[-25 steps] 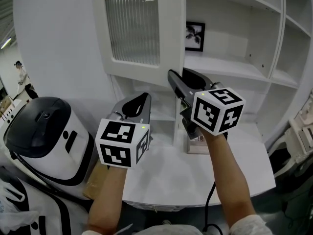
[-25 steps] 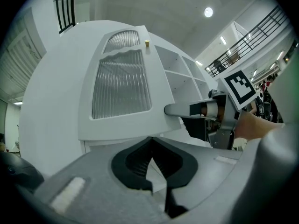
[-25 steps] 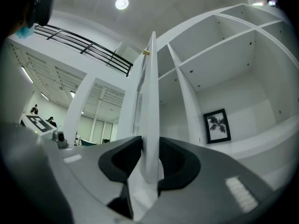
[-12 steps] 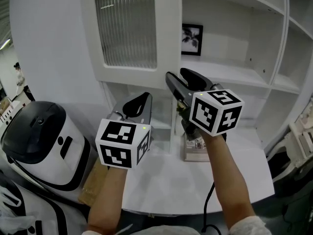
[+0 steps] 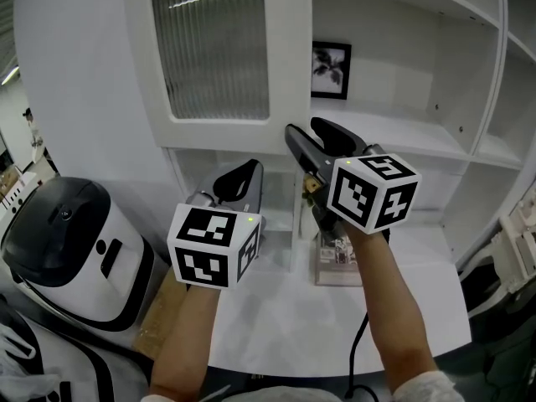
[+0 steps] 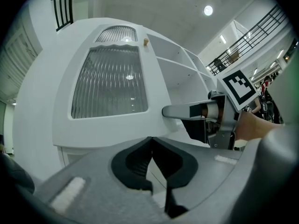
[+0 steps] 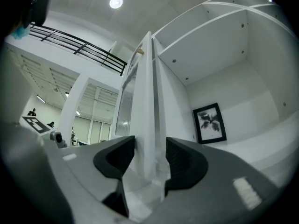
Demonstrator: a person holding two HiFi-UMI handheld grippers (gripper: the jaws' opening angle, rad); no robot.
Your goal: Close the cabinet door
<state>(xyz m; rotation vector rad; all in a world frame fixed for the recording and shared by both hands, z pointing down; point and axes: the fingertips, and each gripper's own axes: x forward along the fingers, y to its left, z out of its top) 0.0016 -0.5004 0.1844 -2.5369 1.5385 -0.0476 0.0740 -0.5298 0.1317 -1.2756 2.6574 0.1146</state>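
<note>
The white cabinet door [image 5: 218, 48], with a ribbed glass pane, stands swung out from the open cabinet [image 5: 402, 74]. My right gripper [image 5: 311, 131] reaches level toward the door's lower free edge. In the right gripper view the door edge [image 7: 148, 101] runs up between the jaws of the right gripper [image 7: 149, 148]. Those jaws are opening, and a gap shows beside the right pad [image 7: 180, 160]. My left gripper [image 5: 243, 174] hovers lower and to the left, below the door, shut on nothing. In the left gripper view the left gripper [image 6: 150, 141] has its tips touching below the door [image 6: 110, 83].
A framed palm picture [image 5: 332, 69] leans on the cabinet shelf [image 5: 394, 132]. A small clear box [image 5: 337, 258] sits on the white counter [image 5: 276, 325] under my right hand. A black-and-white appliance [image 5: 67, 241] and a cardboard box [image 5: 163, 308] stand at the left.
My right gripper's jaws have spread apart around the door edge. Both hands have shifted a little, and the door now shows wider and further left in the head view.
</note>
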